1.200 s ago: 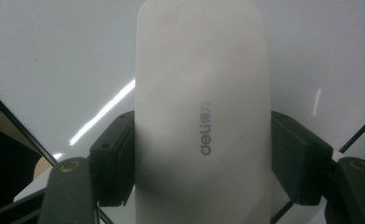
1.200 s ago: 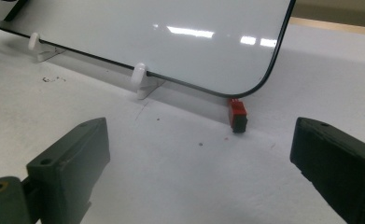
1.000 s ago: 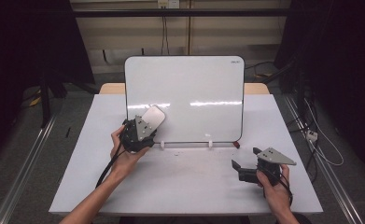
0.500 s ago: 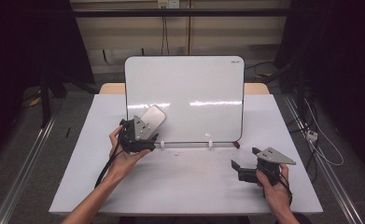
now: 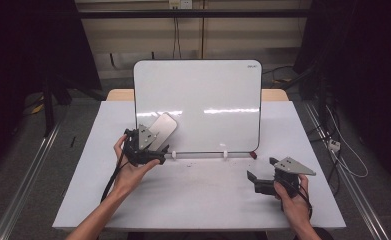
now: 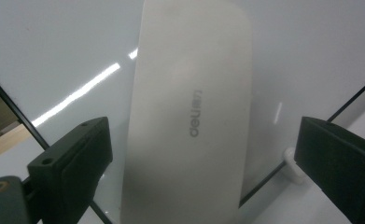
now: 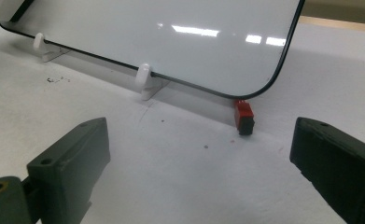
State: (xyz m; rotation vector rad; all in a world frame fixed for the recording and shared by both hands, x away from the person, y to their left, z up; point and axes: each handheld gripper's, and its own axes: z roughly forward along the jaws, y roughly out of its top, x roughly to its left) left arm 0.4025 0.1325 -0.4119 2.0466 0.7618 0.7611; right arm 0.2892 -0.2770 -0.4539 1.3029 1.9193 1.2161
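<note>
Eraser [image 6: 189, 116] rests flat against the whiteboard [image 5: 203, 100], lower left of the frame; our left claw [image 5: 155, 159] has just been opening, jaws apart beside it, so we back off straight.

We hold the left gripper [image 5: 142, 148] raised at the left, forearm reaching in from the bottom edge, and its jaws have just been opening; they now stand wide apart, pressing on nothing. Our right hand [image 5: 291, 196] rests low at the right, and the right gripper [image 5: 270, 180] points leftward with its jaws spread wide.
</note>
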